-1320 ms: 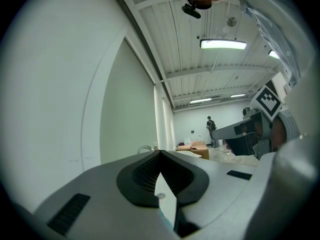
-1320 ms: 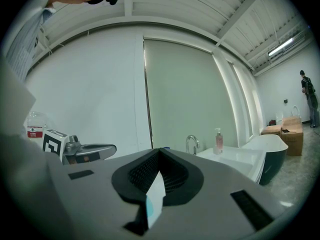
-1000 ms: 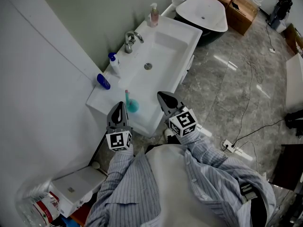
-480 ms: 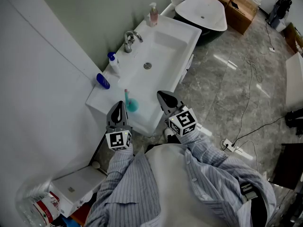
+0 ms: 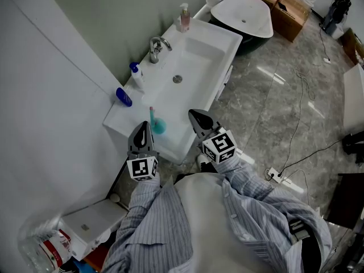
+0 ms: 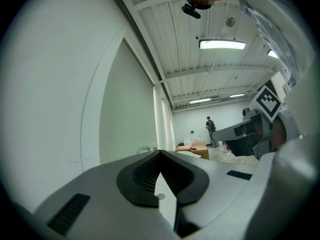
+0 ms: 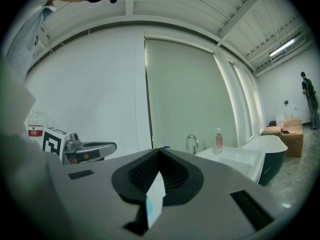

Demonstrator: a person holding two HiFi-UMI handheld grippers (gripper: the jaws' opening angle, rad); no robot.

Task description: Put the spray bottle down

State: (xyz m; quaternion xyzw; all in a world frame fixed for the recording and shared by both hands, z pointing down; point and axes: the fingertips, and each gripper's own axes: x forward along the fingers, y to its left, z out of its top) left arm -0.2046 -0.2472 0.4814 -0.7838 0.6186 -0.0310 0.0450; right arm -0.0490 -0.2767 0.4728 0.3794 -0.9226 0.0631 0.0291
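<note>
A white spray bottle with a blue trigger head (image 5: 135, 76) stands on the white sink counter (image 5: 200, 34), at its back edge beside the wall. My left gripper (image 5: 143, 127) hovers over the counter's near corner, shut and empty, with its jaws (image 6: 160, 153) closed tip to tip. To its right, past the counter's front edge, my right gripper (image 5: 193, 115) is also shut with nothing in it; its jaws (image 7: 160, 150) meet at the tips. Neither gripper touches the bottle, which stands well ahead of the left one.
A teal cup with a pink-handled brush (image 5: 157, 126) stands just ahead of the left gripper. A blue object (image 5: 124, 97) lies by the wall. Faucet (image 5: 157, 48), drain (image 5: 177, 79) and pink soap dispenser (image 5: 184, 18) lie farther along. A cable (image 5: 296, 135) crosses the marble floor.
</note>
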